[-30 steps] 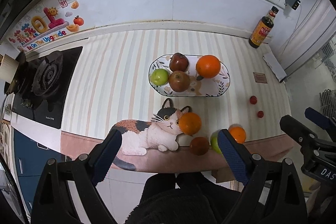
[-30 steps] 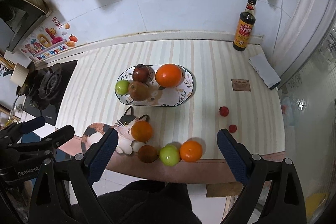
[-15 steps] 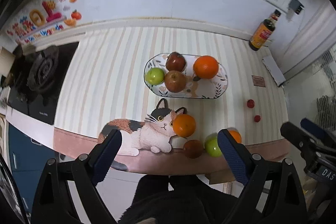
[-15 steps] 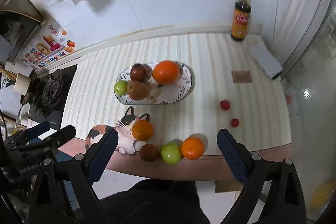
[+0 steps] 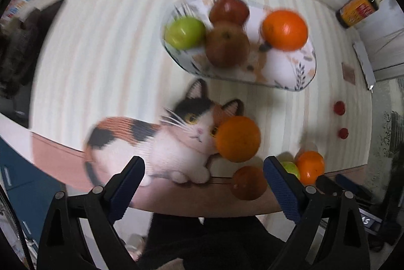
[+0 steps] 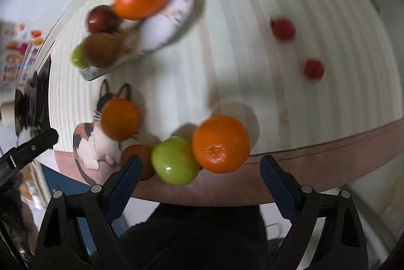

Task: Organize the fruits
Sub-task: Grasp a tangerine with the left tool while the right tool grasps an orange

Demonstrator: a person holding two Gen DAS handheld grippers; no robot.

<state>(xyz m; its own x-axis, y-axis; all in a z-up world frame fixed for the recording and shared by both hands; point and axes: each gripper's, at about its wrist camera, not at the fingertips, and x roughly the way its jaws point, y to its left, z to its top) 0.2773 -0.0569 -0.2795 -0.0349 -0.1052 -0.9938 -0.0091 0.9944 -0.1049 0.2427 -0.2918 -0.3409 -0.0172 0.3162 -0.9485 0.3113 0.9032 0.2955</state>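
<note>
Lying crosswise (long axis), oval plate (image 5: 306, 72) holds fruit.

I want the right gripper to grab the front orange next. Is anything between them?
Nothing visible: the right gripper hangs open above the orange, though the green apple touches its left side.

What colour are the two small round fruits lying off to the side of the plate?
Red, both small round fruits; the right wrist view shows them best.

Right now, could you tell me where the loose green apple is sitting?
In the right wrist view the green apple sits at the counter's near edge, touching the orange on its right, with a brown fruit on its left.
</note>
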